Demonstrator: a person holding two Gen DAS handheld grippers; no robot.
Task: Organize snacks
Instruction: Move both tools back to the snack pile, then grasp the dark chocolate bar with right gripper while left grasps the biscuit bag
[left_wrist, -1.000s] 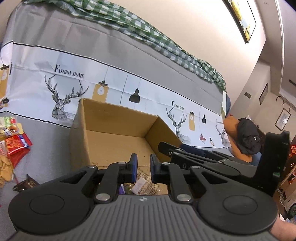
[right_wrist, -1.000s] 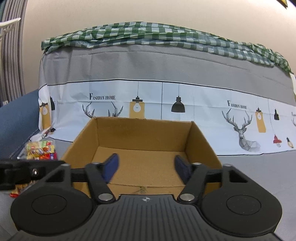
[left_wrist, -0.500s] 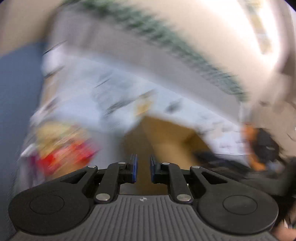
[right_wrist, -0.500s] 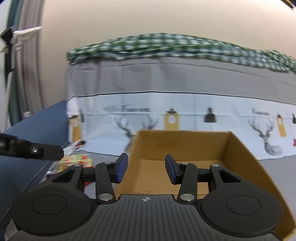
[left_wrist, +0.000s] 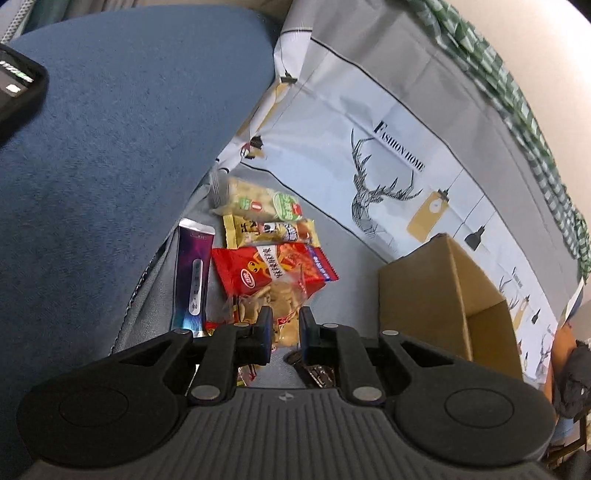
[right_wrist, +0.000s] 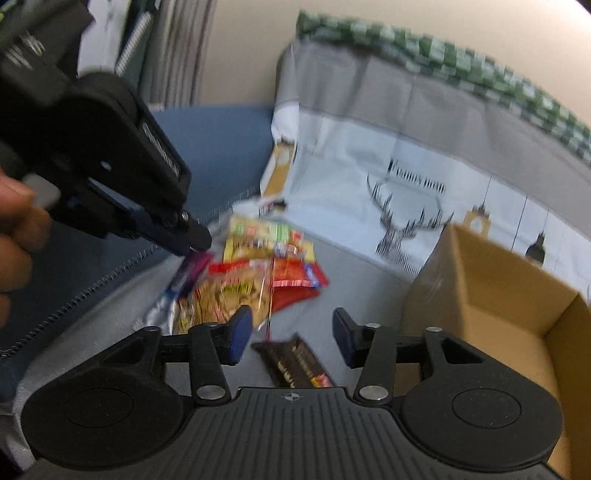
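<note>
Beside snack pile (left_wrist: 266, 258), phone (left_wrist: 14, 85) left-view only.

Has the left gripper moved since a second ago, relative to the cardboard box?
Yes. The left gripper has swung left, away from the cardboard box, which now sits at its right, and points over the snack pile.

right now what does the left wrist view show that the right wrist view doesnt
Left wrist only: a phone on the blue cushion, and the "Fashion Home" lettering sharp.
Right wrist only: the left gripper from outside with the hand holding it, and the whole dark chocolate bar.
Both: the snack pile with the red bag, the purple packet and the cardboard box.
</note>
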